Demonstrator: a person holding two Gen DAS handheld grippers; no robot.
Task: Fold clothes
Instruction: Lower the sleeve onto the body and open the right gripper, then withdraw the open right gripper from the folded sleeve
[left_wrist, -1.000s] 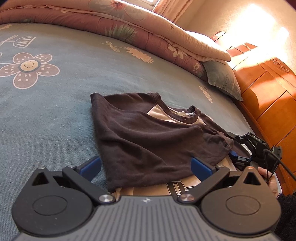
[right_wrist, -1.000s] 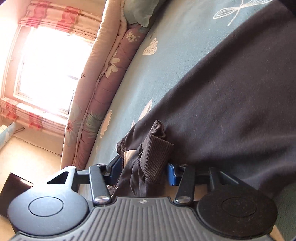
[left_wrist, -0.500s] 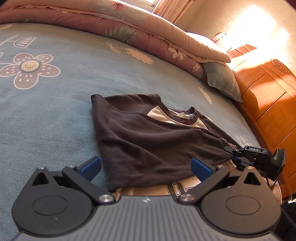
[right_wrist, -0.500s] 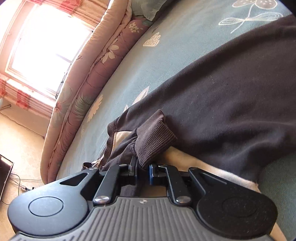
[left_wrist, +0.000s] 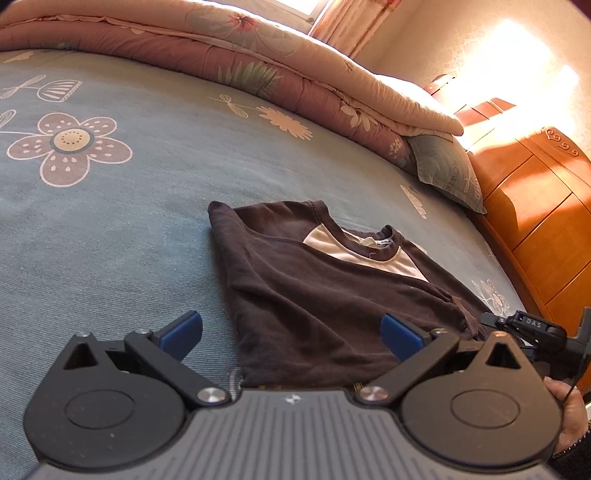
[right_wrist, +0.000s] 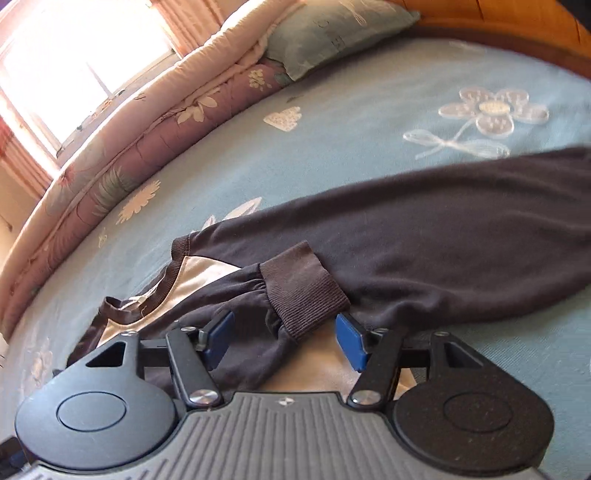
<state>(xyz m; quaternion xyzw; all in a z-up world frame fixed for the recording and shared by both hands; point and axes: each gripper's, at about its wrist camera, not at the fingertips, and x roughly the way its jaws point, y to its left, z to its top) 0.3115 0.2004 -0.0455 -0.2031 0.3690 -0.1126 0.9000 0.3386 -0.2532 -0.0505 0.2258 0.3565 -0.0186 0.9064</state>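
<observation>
A dark brown and cream sweatshirt (left_wrist: 325, 295) lies partly folded on the blue bedspread (left_wrist: 110, 229). My left gripper (left_wrist: 291, 332) hovers open over its near edge, nothing between the blue pads. In the right wrist view the sweatshirt (right_wrist: 424, 236) has one sleeve folded across its body, ending in a ribbed cuff (right_wrist: 303, 288). My right gripper (right_wrist: 284, 336) hangs just above that cuff with its jaws opening; the cuff lies flat between them and the pads do not press it. The right gripper (left_wrist: 532, 328) also shows at the right edge of the left wrist view, held by a hand (left_wrist: 569, 417).
A rolled floral quilt (left_wrist: 258, 74) and a blue-green pillow (left_wrist: 447, 170) line the far side of the bed. A wooden headboard (left_wrist: 535, 206) stands to the right. A bright window (right_wrist: 66, 66) is beyond the quilt.
My right gripper shut on the sleeve cuff, then opened and let it drop flat onto the sweatshirt, rising and rolling level. The left gripper stayed put.
</observation>
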